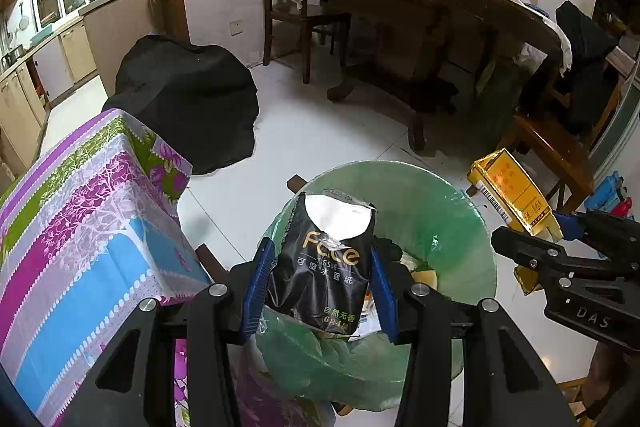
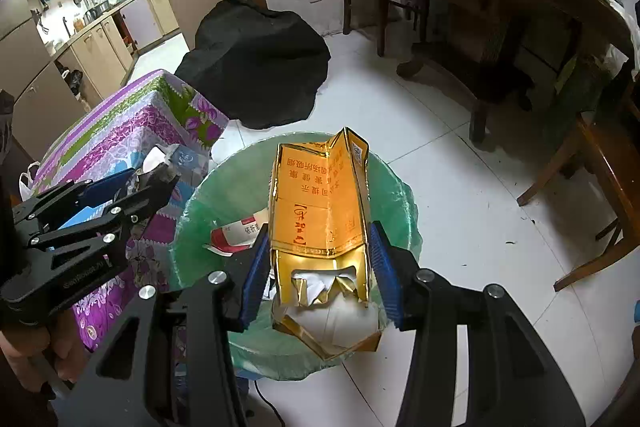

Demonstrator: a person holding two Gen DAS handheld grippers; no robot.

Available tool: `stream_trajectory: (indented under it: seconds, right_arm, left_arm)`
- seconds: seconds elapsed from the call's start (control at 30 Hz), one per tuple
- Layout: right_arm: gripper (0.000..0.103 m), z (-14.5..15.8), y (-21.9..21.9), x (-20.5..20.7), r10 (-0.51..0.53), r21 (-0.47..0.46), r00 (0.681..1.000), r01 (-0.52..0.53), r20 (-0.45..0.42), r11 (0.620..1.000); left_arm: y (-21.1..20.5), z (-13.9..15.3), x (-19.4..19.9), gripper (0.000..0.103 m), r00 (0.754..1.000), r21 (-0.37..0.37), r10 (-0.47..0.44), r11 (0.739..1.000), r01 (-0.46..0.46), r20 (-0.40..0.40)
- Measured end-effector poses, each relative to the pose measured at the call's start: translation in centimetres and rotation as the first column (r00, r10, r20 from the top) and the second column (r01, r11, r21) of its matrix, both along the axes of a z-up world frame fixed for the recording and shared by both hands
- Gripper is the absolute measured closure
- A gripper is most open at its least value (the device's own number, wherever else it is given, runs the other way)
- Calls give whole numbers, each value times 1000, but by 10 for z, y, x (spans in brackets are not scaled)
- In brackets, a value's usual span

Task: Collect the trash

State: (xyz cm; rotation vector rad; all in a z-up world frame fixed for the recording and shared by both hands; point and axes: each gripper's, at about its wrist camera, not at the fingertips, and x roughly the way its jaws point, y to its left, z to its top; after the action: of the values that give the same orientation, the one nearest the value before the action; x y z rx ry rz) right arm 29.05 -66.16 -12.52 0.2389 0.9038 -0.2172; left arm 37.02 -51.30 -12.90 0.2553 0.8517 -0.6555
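Both wrist views are angled steeply down, close above the green-lined bin (image 1: 448, 227) (image 2: 240, 195); it is shared.

Left gripper (image 1: 320, 283) is angled steeply downward, its blue pads (image 1: 258, 287) pressed against both sides of a black packet (image 1: 324, 267). Right gripper (image 2: 316, 267) is pitched down likewise, pads closed on a gold carton (image 2: 320, 211) (torn open at its near end). The two grippers sit side by side, apart, each visible at the edge of the other's camera.
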Motion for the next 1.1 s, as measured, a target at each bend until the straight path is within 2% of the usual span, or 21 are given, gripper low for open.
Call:
stream_trajectory:
  seconds: [0.47,0.57,0.7,0.8,1.1]
  right_arm:
    - [56,2,-3,-1,-1,2,1000,1,10,1000]
    - [54,1,-3,0,1,3,1000,-1,8,1000]
    - [52,1,-6,-2,-4,0,1000,4,15,1000]
    - [46,0,-10,-3,-12,9,1000,12,22,1000]
    - [43,-3,-14,-7,-29,10,999,28,32,1000]
  left_arm:
    - [0,1,-2,55,1000,14,1,1000,-2,8]
    - [0,-1,0,52,1000,23,5,1000,-6,9]
    - [2,-4,2,40,1000,25,16,1000,-16,11]
    - [4,-6,4,36,1000,29,19,999,-19,11]
    - [3,-9,5,35,1000,36,22,999,-23,12]
